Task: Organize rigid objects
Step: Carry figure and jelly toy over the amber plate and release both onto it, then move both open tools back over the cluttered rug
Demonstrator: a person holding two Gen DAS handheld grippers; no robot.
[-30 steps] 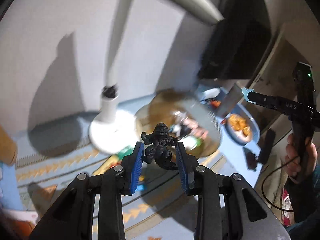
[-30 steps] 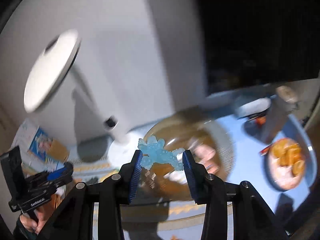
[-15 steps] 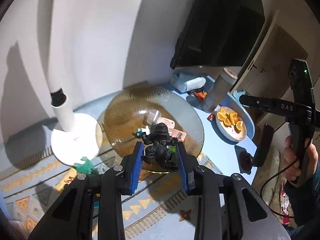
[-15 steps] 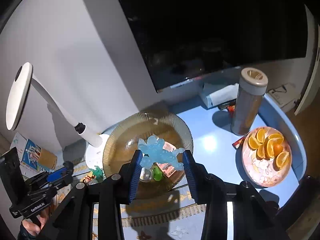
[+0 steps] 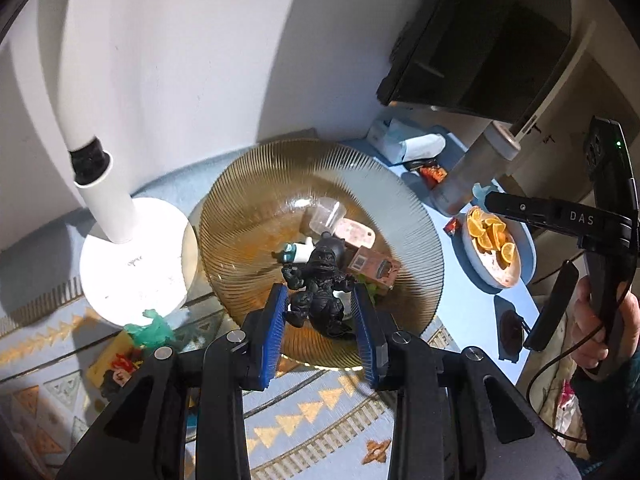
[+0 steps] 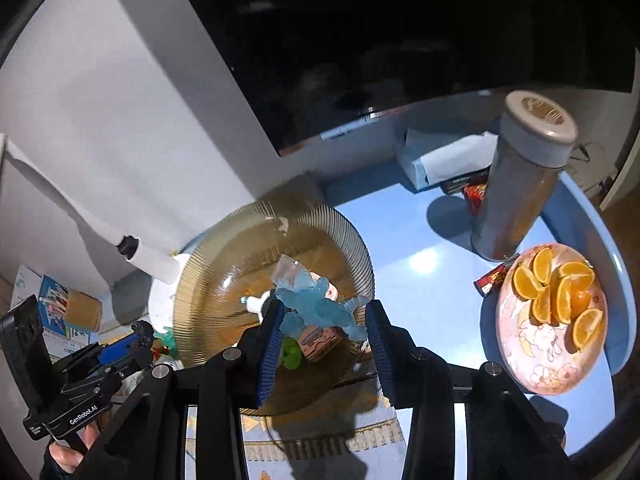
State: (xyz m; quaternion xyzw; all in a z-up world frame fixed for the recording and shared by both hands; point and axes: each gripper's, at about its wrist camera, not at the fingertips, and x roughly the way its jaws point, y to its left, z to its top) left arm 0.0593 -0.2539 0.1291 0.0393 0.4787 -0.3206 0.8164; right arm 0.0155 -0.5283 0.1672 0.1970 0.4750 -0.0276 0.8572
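My left gripper [image 5: 320, 304] is shut on a black figurine [image 5: 320, 288] and holds it over the near edge of a ribbed amber glass plate [image 5: 248, 200]. My right gripper [image 6: 322, 316] is shut on a translucent blue figurine [image 6: 316, 308] above the same plate [image 6: 208, 280]. The plate holds several small things: a clear cup [image 5: 324, 216], pink cards [image 5: 372, 264], a small white and teal piece [image 5: 296, 250] and a green piece [image 6: 291, 354]. A green figurine [image 5: 150, 326] lies on the table beside the lamp base.
A white lamp base [image 5: 132, 264] stands left of the plate. A grey cylinder [image 6: 516, 184], a tissue box [image 6: 444, 156] and a dish of orange slices [image 6: 552, 320] stand on the blue tray [image 6: 616, 280] to the right. A dark screen [image 6: 380, 40] is behind.
Both grippers have come down and forward toward the amber plate, each still holding its figurine. The plate now fills more of both views.
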